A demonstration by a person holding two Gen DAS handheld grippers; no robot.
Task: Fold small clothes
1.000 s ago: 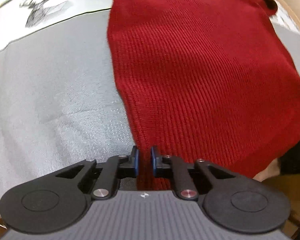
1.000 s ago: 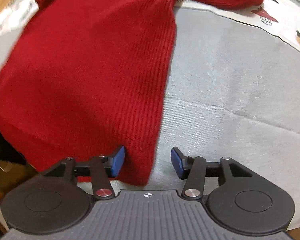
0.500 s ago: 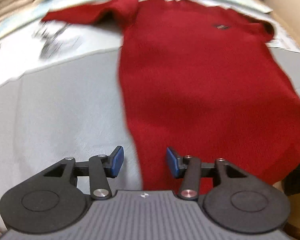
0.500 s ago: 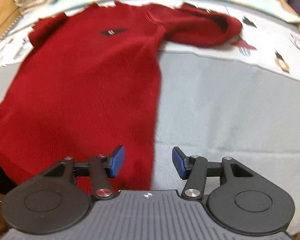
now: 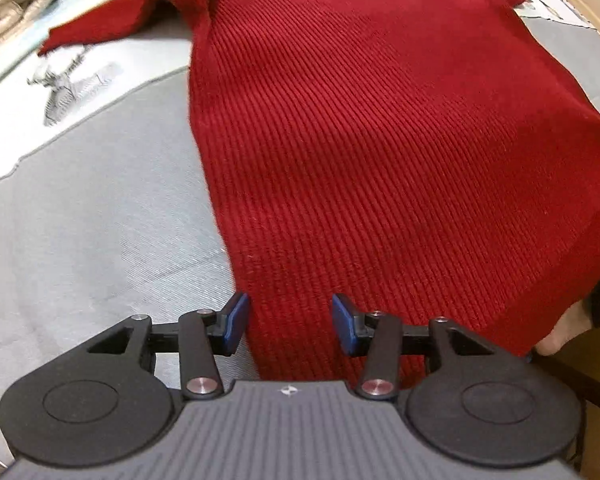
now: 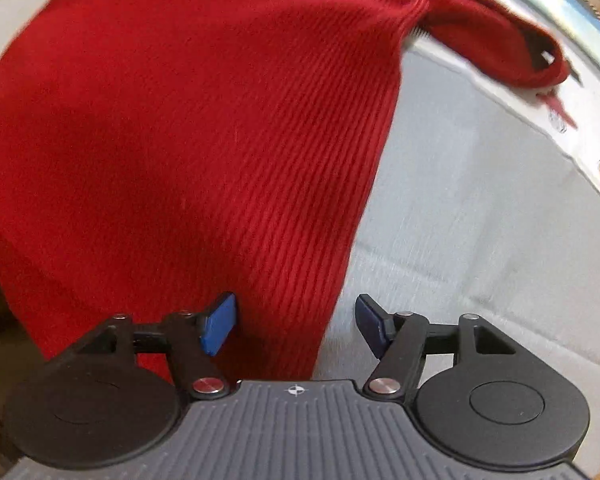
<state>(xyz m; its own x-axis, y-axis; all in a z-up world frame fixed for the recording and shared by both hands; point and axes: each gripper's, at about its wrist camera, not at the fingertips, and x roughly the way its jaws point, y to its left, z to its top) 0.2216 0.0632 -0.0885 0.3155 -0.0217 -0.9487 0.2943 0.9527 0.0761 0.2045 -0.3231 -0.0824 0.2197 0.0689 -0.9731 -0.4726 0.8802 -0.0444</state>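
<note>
On the grey cloth [image 5: 100, 208] that covers the bench, the red sweater [image 5: 380, 140] lies spread flat with its front up, its bottom hem hanging toward the near edge and one sleeve [image 5: 132, 12] stretched out to the side. The left tool [image 5: 286, 322] stands open over the sweater's side edge near the hem, the knit between its blue pads [image 5: 234, 322] but not pinched. The right tool [image 6: 296, 324] is opening over the opposite side edge, the fabric likewise loose between its jaws.

The risks, as I judge them: with nothing held, the hanging hem could drag the sweater off the bench. A later grasp may catch only the top layer of the thick knit, so the fold comes out crooked. The far sleeve [image 6: 500, 40] looks bunched, and folding over it would trap a lump.
</note>
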